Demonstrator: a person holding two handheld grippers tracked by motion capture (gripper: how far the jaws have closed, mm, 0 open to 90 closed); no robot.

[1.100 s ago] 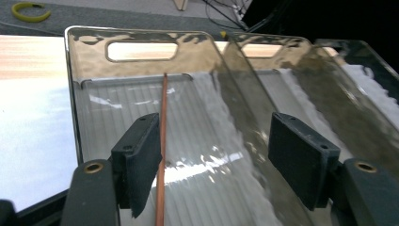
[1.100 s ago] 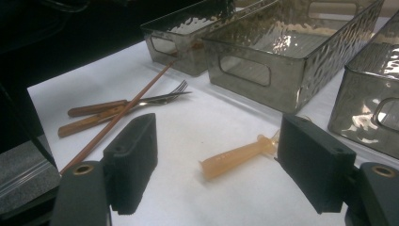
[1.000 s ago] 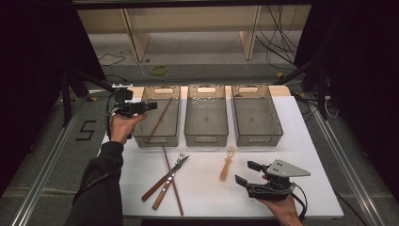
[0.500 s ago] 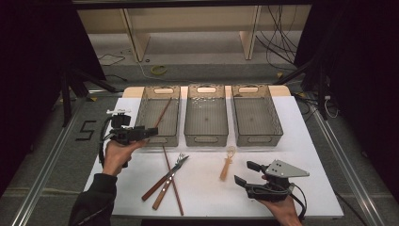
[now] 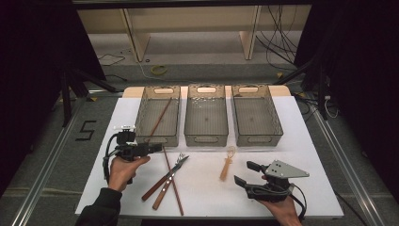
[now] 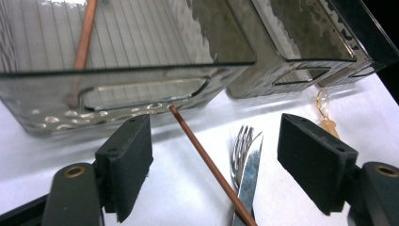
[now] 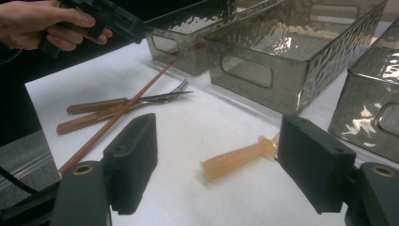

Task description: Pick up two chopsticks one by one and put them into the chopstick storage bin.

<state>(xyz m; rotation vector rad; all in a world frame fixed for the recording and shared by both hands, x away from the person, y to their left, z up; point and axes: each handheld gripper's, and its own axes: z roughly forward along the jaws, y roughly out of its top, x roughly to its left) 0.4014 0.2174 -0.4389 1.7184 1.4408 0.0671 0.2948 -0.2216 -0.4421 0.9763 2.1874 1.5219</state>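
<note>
One chopstick (image 5: 159, 117) is lying in the left bin (image 5: 141, 123). We are bringing the left hand-held gripper (image 5: 157, 149), jaws just opening and empty, toward the second chopstick (image 5: 172, 180) on the counter (image 5: 207, 188) at 5 o'clock; fork (image 5: 172, 170), knife (image 5: 164, 188) and tool (image 5: 227, 166) remaining. Right hand-held gripper (image 5: 241, 173) idling apart.

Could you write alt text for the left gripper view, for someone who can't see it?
Two open black jaws of the left gripper frame a brown chopstick lying on a white table, beside a fork and a knife. Just beyond stands a clear grey bin holding a second chopstick, with more bins to its right.
</note>
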